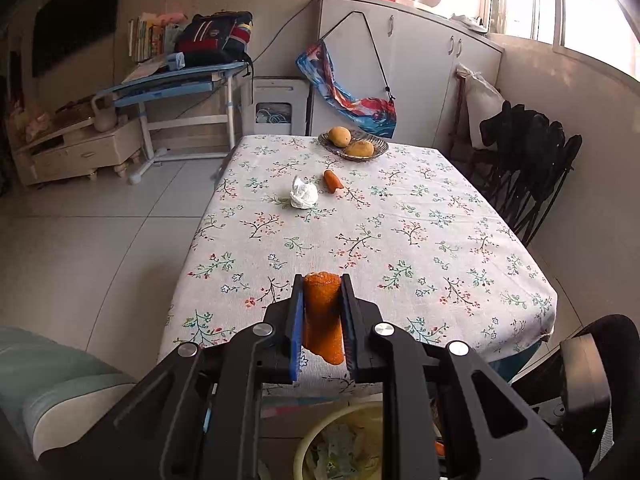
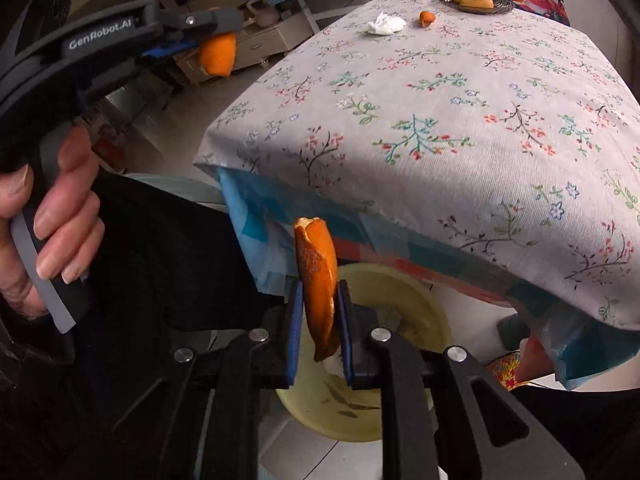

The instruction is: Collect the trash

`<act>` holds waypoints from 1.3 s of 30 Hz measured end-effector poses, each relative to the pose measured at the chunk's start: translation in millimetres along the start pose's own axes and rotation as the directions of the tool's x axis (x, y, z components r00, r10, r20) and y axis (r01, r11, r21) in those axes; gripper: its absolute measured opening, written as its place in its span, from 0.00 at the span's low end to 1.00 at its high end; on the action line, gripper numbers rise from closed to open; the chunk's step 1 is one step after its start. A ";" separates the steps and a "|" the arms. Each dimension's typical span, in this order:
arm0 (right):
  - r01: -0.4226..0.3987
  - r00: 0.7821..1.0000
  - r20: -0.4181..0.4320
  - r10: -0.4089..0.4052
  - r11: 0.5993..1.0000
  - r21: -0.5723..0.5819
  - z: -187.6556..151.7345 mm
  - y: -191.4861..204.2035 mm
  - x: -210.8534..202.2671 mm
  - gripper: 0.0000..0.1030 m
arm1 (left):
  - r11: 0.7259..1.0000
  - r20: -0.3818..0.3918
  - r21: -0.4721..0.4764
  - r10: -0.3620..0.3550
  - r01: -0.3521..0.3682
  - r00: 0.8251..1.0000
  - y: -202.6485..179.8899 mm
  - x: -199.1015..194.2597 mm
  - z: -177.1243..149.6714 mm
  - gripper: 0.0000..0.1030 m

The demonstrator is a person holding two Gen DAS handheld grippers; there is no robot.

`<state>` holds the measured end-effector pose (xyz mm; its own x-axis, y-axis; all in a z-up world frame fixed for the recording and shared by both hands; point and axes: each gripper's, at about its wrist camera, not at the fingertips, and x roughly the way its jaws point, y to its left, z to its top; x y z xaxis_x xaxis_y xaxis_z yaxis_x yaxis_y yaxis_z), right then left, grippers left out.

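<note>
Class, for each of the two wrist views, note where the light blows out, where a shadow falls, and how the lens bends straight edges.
Left wrist view: the window at top right is blown out white, and the table edges bow outward. Right wrist view: a dark shadow band crosses the tablecloth near its front edge; the corners darken, and the basin below sits in dim light.

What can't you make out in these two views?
- Basin contents: left wrist view hides most of it behind the left gripper; in the right wrist view the right gripper and its peel cover the middle.
- Table underside and legs: hidden by the cloth in both views.
- Window: blown out by glare, left wrist view.
</note>
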<state>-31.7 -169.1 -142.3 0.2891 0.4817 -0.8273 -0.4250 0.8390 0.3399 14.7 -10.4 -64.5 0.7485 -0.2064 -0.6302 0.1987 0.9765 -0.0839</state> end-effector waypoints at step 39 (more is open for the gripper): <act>0.077 0.847 0.482 -0.225 0.948 0.307 -14.0 -45.2 -103.4 0.67 | 0.964 -0.178 0.265 0.076 -0.026 0.981 -78.0 -14.3 -97.5 0.60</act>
<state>-54.4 -260.3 -78.4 0.7538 0.3410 -0.5617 -0.1171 0.9108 0.3958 -73.2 -77.5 -124.2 0.6367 -0.1176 -0.7621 0.3397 0.9300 0.1402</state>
